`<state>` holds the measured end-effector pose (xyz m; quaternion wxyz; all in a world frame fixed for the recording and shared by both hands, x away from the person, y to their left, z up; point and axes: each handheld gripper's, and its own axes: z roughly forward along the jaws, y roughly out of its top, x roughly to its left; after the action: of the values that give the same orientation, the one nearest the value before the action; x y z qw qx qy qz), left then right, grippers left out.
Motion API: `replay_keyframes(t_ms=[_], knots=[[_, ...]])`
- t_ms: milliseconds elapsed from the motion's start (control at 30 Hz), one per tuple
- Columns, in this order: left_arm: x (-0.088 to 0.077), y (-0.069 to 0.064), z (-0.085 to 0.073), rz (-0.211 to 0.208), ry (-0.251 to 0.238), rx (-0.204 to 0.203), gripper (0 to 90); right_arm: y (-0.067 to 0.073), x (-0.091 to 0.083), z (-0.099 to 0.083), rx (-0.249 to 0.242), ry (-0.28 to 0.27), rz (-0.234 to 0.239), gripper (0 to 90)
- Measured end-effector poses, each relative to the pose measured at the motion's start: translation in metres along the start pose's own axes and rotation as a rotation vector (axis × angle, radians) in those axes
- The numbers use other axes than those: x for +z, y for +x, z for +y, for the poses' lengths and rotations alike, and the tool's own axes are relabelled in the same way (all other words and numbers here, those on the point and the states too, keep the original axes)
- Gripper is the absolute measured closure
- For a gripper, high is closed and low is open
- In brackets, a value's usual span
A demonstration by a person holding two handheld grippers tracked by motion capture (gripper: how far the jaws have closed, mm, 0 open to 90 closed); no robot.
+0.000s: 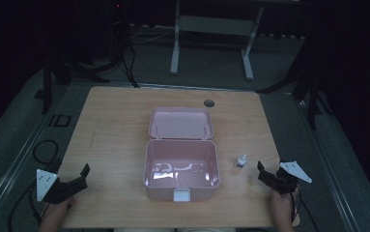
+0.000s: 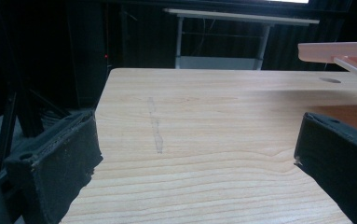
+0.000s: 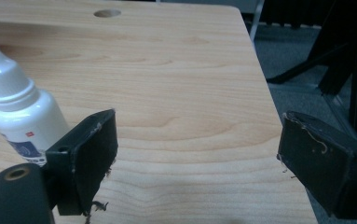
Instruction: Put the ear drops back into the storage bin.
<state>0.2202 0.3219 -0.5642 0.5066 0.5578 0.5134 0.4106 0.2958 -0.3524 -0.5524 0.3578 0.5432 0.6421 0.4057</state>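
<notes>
Black jaws of the right hand-held gripper [image 3: 197, 158] stand wide apart with bare wood between them, and the small white dropper bottle [image 3: 20, 114] stands upright just outside the left jaw in the right gripper view, not between the two. From above, that bottle [image 1: 241, 160] sits on the bench [image 1: 115, 125] between the open pink box [image 1: 181, 169] and the right hand-held gripper [image 1: 265, 174], near both but touching neither.

The likely trouble is a knock. The bottle is narrow and light, so a jaw that closes in off-centre could clip its side and tip it, or send it rolling toward the bench edge. A pinch on the tapered cap rather than the body could let it squirt out of the grip. Carried to the box, it could catch on the rim.

Both hands rest low at the near edge of the bench, forearms coming in from below. The left hand-held gripper [image 1: 71, 183] lies well apart from the box, angled inward, its jaws open and empty [image 2: 197, 154]. The right one points toward the bottle.
</notes>
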Motion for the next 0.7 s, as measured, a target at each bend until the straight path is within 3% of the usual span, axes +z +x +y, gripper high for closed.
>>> replay_keyframes(t_ms=[167,533,567,667,700], knots=[[0.000,0.000,0.000,0.000,0.000,-0.001,0.4,-0.001,0.003,0.001,0.004,0.037,0.007,11.6],[0.000,0.000,0.000,0.000,0.001,-0.001,0.4,-0.001,0.010,0.005,-0.013,0.125,0.081,13.2],[0.000,0.000,0.000,-0.001,0.001,-0.002,0.4,-0.001,0.010,0.008,-0.044,0.155,0.086,13.4],[0.000,0.000,0.000,-0.001,0.001,-0.001,0.4,-0.003,0.010,0.011,-0.052,0.194,0.087,13.5],[0.000,0.000,0.000,-0.001,0.001,-0.001,0.4,-0.006,0.010,0.013,-0.047,0.261,0.106,13.5]])
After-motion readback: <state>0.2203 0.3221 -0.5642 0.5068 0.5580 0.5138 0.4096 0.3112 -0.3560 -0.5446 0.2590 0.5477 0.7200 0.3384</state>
